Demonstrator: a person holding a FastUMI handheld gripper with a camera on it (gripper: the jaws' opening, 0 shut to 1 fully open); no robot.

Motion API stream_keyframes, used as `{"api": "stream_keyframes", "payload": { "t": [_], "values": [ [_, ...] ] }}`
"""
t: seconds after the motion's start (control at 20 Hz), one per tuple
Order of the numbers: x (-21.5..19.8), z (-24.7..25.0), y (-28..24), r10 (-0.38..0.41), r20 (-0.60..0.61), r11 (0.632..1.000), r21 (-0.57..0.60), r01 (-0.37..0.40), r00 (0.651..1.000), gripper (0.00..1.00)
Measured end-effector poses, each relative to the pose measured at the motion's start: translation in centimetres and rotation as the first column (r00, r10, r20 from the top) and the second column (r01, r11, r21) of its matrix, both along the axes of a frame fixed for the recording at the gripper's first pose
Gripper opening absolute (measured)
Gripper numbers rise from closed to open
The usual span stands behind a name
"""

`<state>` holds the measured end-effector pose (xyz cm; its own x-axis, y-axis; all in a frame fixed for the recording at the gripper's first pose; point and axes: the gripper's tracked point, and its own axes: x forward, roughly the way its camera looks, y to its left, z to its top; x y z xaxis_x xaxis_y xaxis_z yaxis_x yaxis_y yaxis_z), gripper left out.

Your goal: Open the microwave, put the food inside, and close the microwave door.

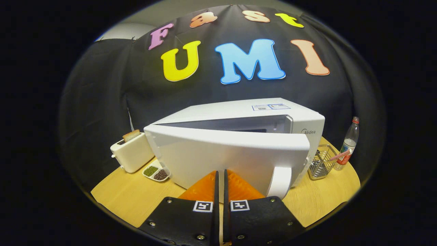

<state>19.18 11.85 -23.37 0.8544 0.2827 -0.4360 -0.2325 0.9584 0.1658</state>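
Note:
A white microwave stands on the wooden table. Its door stands partly ajar, swung toward me, with a dark gap into the cavity showing above its top edge. The door's white handle is at its right end, just right of my fingers. My gripper is shut, the two fingers nearly touching with nothing between them, and their tips rest against the outer face of the door near its lower middle. The food is hidden from me.
A white toaster with a slice of bread stands left of the microwave, with a small dish of grains beside it. A wire basket and a bottle stand to the right, near the table's edge.

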Motion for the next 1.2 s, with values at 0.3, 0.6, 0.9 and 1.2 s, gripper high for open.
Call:
{"api": "stream_keyframes", "payload": {
  "t": [0.3, 0.6, 0.9, 1.2],
  "values": [
    [3.6, 0.2, -1.6, -0.088, 0.024, 0.996, -0.011, 0.088, 0.996, 0.05],
    [6.0, 0.4, -3.0, -0.195, 0.057, 0.98, -0.026, 0.197, 0.979, 0.05],
    [4.2, 2.8, -3.2, -0.213, 0.094, 0.975, -0.05, 0.218, 0.973, 0.08],
    [-1.6, 9.5, -2.9, -0.188, 0.239, 0.976, -0.061, 0.208, 0.953, 0.07]
  ]
}}
